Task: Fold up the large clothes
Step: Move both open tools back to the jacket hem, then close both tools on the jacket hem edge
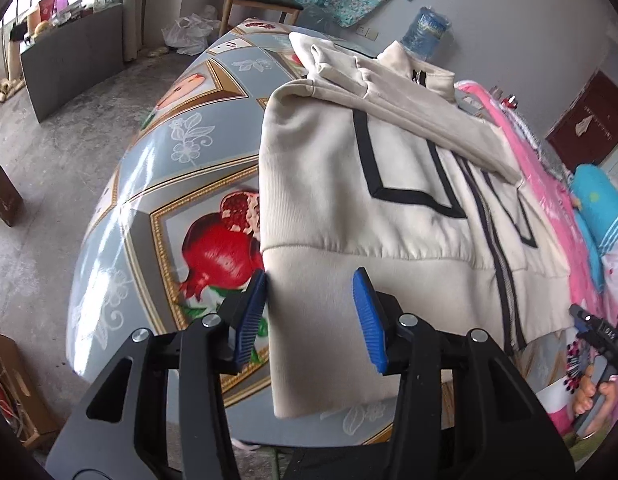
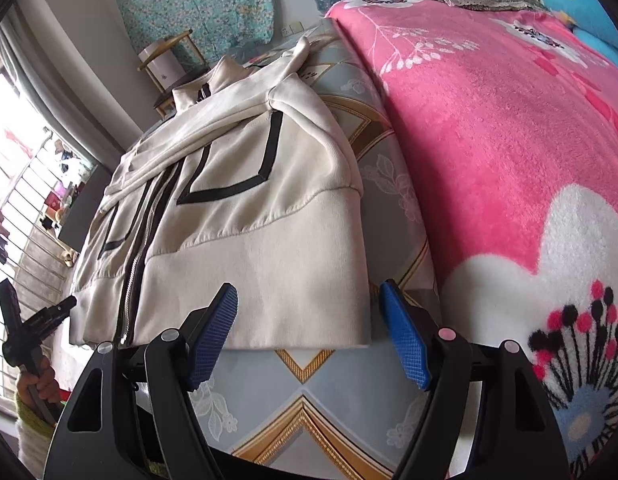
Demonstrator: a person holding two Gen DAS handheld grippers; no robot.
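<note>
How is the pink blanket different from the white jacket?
The pink blanket is fluffy with big flowers; the white jacket is smooth with black stripes and a zipper. The blanket is spread wide; the jacket lies smaller, sleeves folded across it. Both lie flat, side by side.

The jacket [image 1: 389, 200] covers much of the bench [image 1: 181, 152], hiding the surface beneath. A folded sleeve [image 1: 409, 112] conceals part of the jacket's black trim. At the bench's far edge, a water bottle [image 1: 427, 32] is half hidden behind the collar.

jacket [image 1: 389, 168] on table [image 1: 181, 152], blanket [image 2: 509, 140] beside
</note>
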